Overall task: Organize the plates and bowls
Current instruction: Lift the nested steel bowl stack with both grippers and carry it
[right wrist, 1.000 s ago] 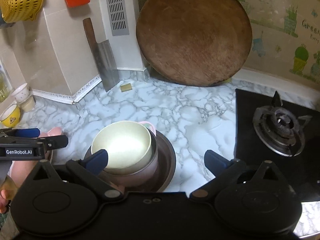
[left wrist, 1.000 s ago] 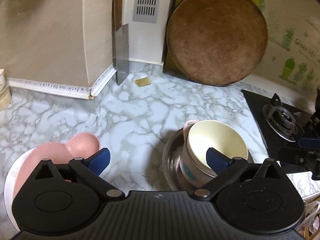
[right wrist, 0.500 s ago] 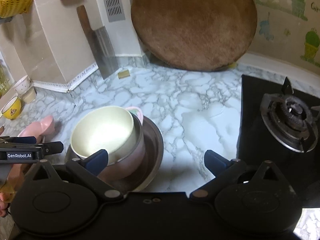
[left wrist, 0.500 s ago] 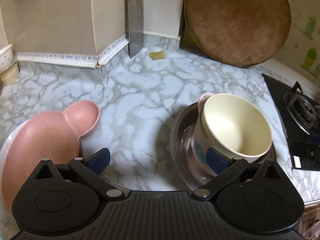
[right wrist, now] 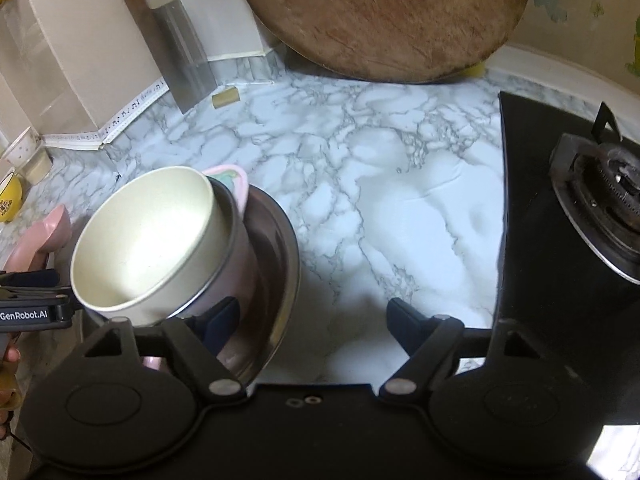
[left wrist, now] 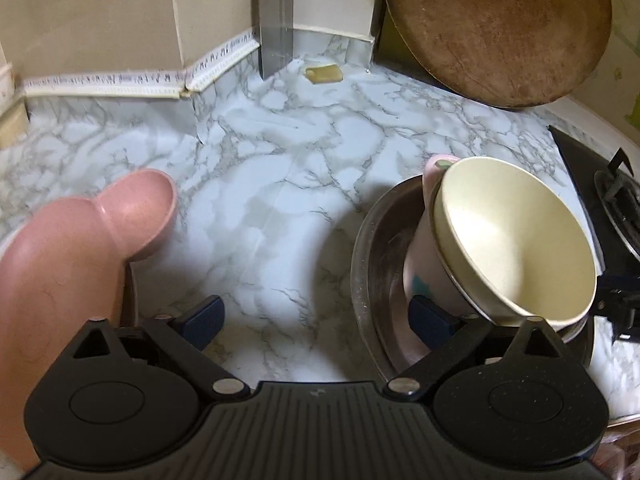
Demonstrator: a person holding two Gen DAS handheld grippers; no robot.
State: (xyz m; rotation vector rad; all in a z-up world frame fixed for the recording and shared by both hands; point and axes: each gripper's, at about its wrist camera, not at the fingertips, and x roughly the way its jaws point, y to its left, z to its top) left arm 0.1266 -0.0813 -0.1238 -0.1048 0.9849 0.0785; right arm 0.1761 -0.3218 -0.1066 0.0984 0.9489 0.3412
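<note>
A cream bowl (left wrist: 516,240) sits tilted inside a pink bowl (left wrist: 424,276), both in a steel bowl (left wrist: 372,264) on the marble counter. A pink ear-shaped plate (left wrist: 80,240) lies at the left. My left gripper (left wrist: 320,320) is open, low over the counter between the pink plate and the steel bowl; its right finger is at the steel bowl's rim. My right gripper (right wrist: 312,320) is open; its left finger is at the steel bowl (right wrist: 280,260), beside the pink bowl (right wrist: 240,276) holding the cream bowl (right wrist: 148,240). The pink plate (right wrist: 40,236) shows at far left.
A round wooden board (left wrist: 500,28) and a cleaver (left wrist: 276,12) lean on the back wall. A gas stove (right wrist: 580,208) is at the right. Small cups (right wrist: 24,160) and a yellow bowl (right wrist: 10,200) stand at the far left. A small yellow block (left wrist: 324,73) lies near the wall.
Both grippers have moved lower and closer to the stacked bowls; the stack looms larger. Both stay open. The bowls have not visibly moved.
</note>
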